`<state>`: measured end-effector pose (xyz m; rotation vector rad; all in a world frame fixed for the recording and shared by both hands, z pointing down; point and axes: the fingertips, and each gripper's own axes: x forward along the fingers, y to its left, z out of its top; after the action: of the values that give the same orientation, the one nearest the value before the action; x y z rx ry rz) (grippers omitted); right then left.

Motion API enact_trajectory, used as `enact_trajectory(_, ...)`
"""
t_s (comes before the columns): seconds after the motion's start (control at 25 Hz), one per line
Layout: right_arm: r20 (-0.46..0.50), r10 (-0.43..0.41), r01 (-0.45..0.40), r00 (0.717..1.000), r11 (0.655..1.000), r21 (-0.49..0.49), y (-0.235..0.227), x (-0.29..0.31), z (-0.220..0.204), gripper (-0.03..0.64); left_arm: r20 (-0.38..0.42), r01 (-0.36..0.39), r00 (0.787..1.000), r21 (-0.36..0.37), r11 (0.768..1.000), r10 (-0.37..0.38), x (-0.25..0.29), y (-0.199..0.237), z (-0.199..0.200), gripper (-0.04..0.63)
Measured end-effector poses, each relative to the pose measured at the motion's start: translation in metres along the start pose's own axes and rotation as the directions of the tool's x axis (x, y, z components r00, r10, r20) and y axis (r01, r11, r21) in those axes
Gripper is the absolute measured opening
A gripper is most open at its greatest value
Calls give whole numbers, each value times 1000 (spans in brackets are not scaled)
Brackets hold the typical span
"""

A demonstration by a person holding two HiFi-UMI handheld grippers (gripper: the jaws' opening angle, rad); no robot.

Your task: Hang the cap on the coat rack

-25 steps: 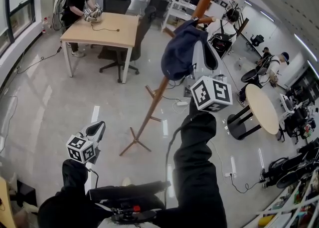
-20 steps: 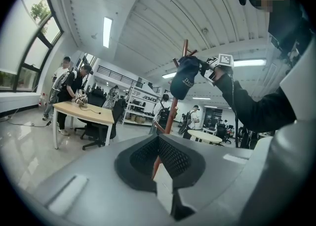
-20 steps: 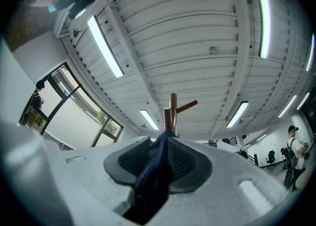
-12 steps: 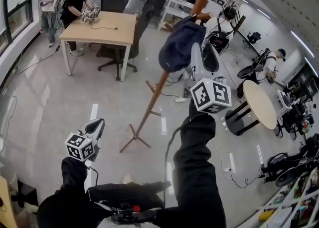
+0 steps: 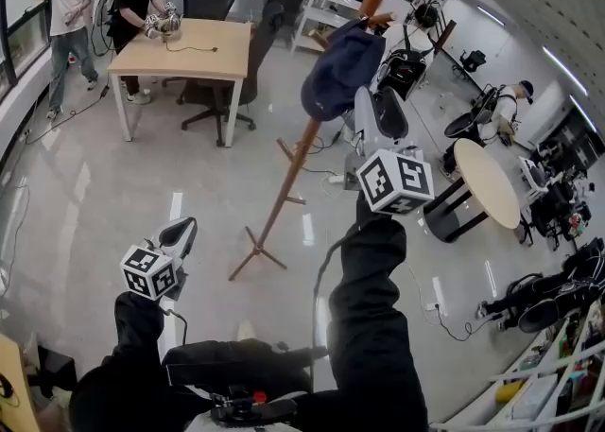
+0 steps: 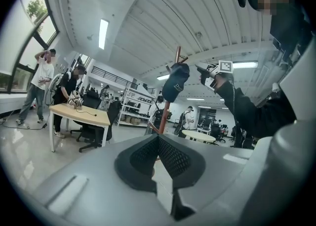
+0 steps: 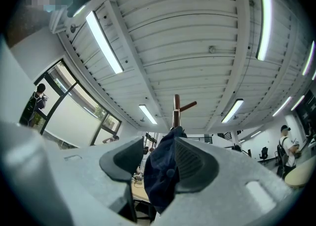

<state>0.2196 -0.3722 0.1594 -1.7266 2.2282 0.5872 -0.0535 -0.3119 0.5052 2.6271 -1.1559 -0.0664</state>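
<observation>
The cap (image 5: 342, 71), dark blue, hangs on a peg (image 5: 378, 20) high on the wooden rack (image 5: 284, 196), crown drooping to the left of the pole, which leans up from its spread feet on the pale floor (image 5: 95, 194). Just to the right of the cap and a little nearer is the right claw (image 5: 376, 111), raised on a black sleeve (image 5: 373, 307) and tilted upward. Its jaws have just been opening and stand wide apart. In the right gripper view the cap fills the gap between them, but the pads do not press on it; whether the right pad brushes the cloth I cannot tell. The left claw (image 5: 180, 232) is well apart, low at the near left, pointing level. Its jaws are together with nothing between them. At the far left stands a wooden tabletop (image 5: 180, 47) with a person (image 5: 142, 0) working at its far end and another (image 5: 64, 14) beside the window. A round table (image 5: 487, 184) stands to the right.
</observation>
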Motion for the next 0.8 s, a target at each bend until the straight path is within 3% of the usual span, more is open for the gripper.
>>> enact_trajectory(0.8,-113,-80,83,990,996,25,48,-102,-6,190,7,97,995,43,994,-98,-66,-33,9,3)
